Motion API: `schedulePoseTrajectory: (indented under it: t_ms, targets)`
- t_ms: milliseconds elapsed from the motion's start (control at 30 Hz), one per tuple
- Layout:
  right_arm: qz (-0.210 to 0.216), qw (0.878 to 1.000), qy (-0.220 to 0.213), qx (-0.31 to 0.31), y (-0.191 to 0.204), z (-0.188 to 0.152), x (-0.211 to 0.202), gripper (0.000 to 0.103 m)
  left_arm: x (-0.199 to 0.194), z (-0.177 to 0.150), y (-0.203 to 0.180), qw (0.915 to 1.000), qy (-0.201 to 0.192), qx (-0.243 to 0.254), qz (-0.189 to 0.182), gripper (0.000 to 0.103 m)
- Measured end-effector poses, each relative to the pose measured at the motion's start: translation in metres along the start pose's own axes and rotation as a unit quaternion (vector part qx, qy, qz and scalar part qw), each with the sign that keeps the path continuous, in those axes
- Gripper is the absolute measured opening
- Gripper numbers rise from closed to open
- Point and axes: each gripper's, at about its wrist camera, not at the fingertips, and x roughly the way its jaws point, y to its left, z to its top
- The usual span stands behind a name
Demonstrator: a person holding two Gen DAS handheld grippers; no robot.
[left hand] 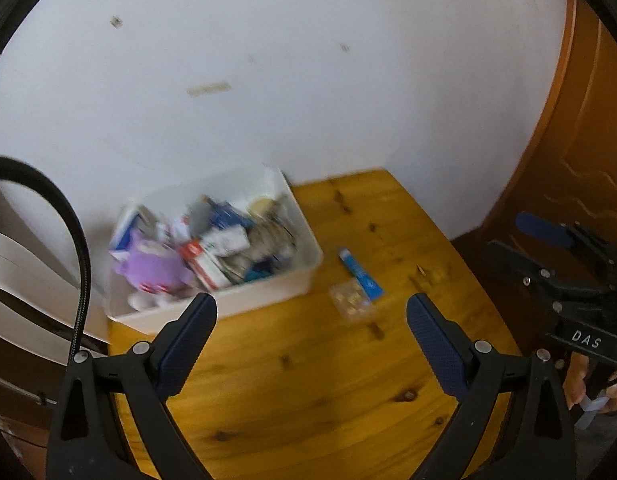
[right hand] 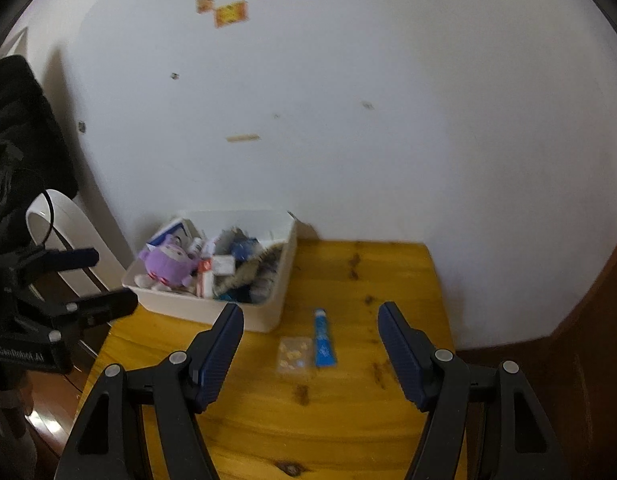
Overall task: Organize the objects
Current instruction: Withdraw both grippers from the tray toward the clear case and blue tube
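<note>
Both claws, the right gripper [right hand: 310, 342] and left gripper [left hand: 311, 334], were held agape and empty above the yellow wooden table [right hand: 348, 420]; the blue tube [right hand: 323, 340] and small clear packet [right hand: 294, 354] were seen mid-frame, just beside the full white plastic bin [right hand: 268, 320], presumably awaiting binning

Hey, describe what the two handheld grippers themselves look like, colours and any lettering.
Both grippers, left and right, have black plastic frames with silver rivets and dark blue textured finger pads. White lettering marks their black bodies, partly legible. A black ribbed cable loops beside the left one.
</note>
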Motion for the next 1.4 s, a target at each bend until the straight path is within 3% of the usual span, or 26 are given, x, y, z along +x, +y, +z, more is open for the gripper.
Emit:
schedulePoseTrajectory:
  t_ms: [333,667,867,1100,1400]
  targets:
    - [0.001,0.998,0.043,0.054,-0.057,-0.044,0.046,0.071,0.107,-0.023,-0.032,0.9941,0.091,-0.054,-0.022,0.097]
    - [0.018,0.991,0.081,0.103,-0.106,-0.073,0.091,0.071,0.206,-0.037,-0.050,0.9829,0.143,-0.115,0.016,0.097]
    - [0.031,0.989,0.097,0.109,-0.114,-0.078,0.118,0.071,0.228,-0.043,-0.051,0.9813,0.140,-0.126,0.042,0.097]
    - [0.054,0.989,0.103,0.087,-0.093,-0.070,0.147,0.071,0.233,-0.049,-0.038,0.9806,0.127,-0.138,0.058,0.094]
    - [0.061,0.989,0.124,0.060,-0.061,-0.047,0.195,0.071,0.233,-0.047,-0.034,0.9860,0.109,-0.104,0.070,0.072]
